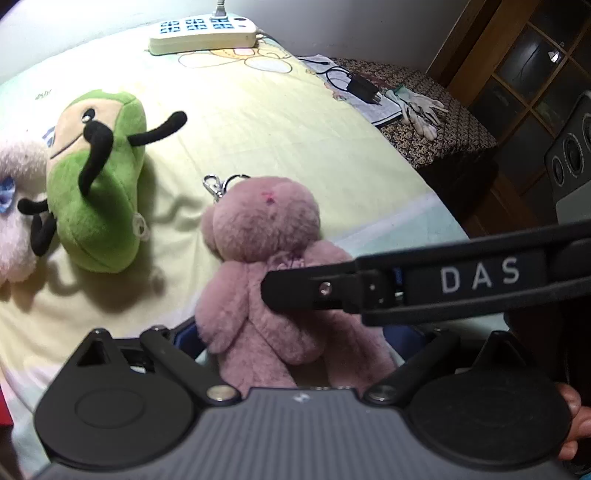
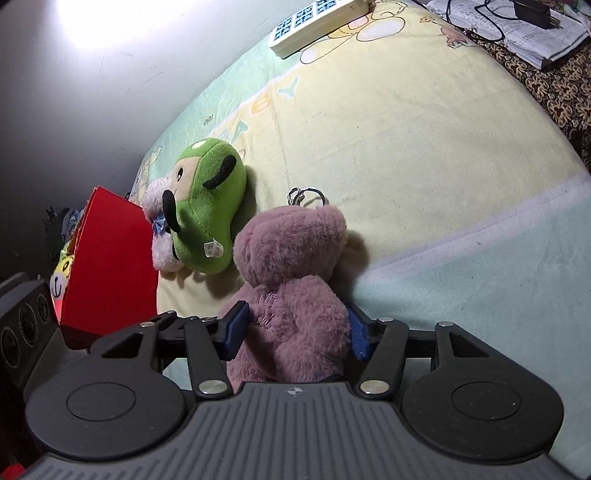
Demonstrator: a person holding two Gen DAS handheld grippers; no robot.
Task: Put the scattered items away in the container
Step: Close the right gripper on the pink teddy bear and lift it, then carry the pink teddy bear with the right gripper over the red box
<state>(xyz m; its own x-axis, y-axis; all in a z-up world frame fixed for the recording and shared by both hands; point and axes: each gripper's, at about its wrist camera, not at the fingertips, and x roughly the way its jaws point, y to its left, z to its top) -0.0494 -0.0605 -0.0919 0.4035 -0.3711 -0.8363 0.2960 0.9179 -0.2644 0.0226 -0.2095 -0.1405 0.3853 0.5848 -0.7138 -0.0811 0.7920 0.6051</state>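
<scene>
Right wrist view: the right gripper (image 2: 293,328) has its two blue-padded fingers (image 2: 233,325) pressed against either flank of one mauve plush bear (image 2: 291,273), clamping its body. The bear sits on the yellow-and-mint bedsheet (image 2: 424,155), head away from the camera, with one metal keyring clasp (image 2: 306,195) at the top of its head.

Left wrist view: the same bear (image 1: 258,258) lies just ahead of the left gripper (image 1: 295,354). Only the near linkage of this gripper shows, and the bear hides the fingertips, so I cannot tell whether they are spread or closed. One black arm of the right gripper (image 1: 424,284), lettered "DAS", crosses in front of the bear's torso.

Next out, just left of the bear: one green plush toy (image 2: 210,206) with black limbs and one white sewn tag (image 2: 214,250). Touching it on its far left side is one pale pink plush toy (image 2: 160,254) with a blue bow. Count of plush toys on the sheet: three.

One red container (image 2: 110,266) stands at the left edge of the bed, beside the pale pink toy; one yellow smiling toy face (image 2: 61,280) shows just past its left edge.

Farthest: one white power strip (image 1: 203,35) near the head of the bed. On the patterned side surface (image 1: 424,122): one black adapter with cable (image 1: 364,88) and one pair of white gloves (image 1: 421,109).
</scene>
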